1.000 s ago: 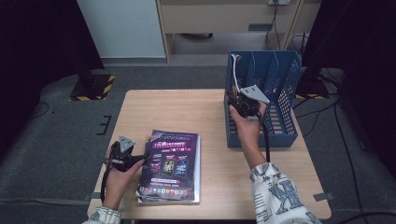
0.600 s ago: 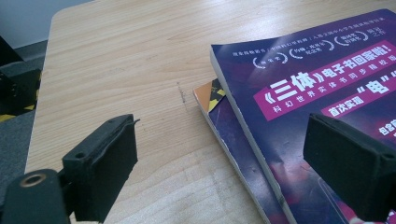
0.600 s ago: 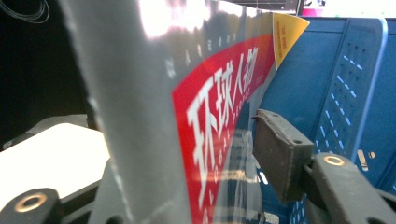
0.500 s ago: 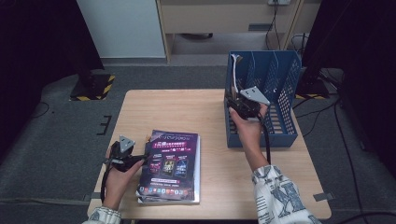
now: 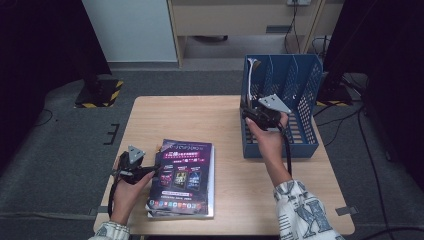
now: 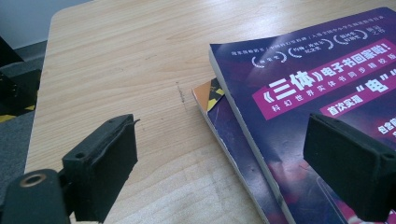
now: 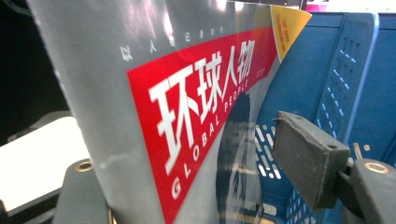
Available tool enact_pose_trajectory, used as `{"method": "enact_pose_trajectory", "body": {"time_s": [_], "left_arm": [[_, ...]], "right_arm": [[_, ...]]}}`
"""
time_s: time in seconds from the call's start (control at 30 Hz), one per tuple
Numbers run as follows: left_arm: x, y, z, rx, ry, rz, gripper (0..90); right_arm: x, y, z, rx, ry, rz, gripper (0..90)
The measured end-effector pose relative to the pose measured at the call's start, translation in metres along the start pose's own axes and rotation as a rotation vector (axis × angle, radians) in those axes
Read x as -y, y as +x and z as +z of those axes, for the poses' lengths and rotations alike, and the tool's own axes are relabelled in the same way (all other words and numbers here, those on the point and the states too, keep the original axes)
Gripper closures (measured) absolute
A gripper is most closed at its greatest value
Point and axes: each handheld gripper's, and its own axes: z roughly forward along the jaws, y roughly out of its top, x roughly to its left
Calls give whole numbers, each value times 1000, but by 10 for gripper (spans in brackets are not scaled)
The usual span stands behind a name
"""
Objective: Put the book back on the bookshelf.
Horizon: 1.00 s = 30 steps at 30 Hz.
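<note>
1. Grey and red, the magazine (image 7: 187, 121) stands upright in the leftmost slot of the blue file rack (image 5: 305, 95), at the back right of the table (image 5: 200, 115).
2. Your right gripper (image 5: 252, 114) sits at that slot with the magazine between its jaws. They have just been opening: the right pad (image 7: 308, 156) stands clear of the cover, and the left one is hidden behind the page, so you no longer pinch it.
3. Your left gripper (image 5: 150, 172) rests at the near left of the table, jaws spread wide and holding nothing.
4. One of its pads (image 6: 105, 170) hangs over bare wood; the other is over the purple cover of the book pile (image 5: 185, 175), whose left edge lies between the two.
</note>
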Motion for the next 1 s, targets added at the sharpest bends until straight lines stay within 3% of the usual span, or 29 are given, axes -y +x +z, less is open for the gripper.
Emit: {"method": "enact_pose_trajectory", "body": {"time_s": [0.5,0.67,1.0], "left_arm": [[0,-1,0,1,2,2,94],[0,-1,0,2,0,1,94],[0,-2,0,10,-7,-2,90]], "right_arm": [[9,-1,-3,-20,24,10,236],[10,2,-2,-24,34,13,175],[14,8,-17,-83,55,-7,114]]}}
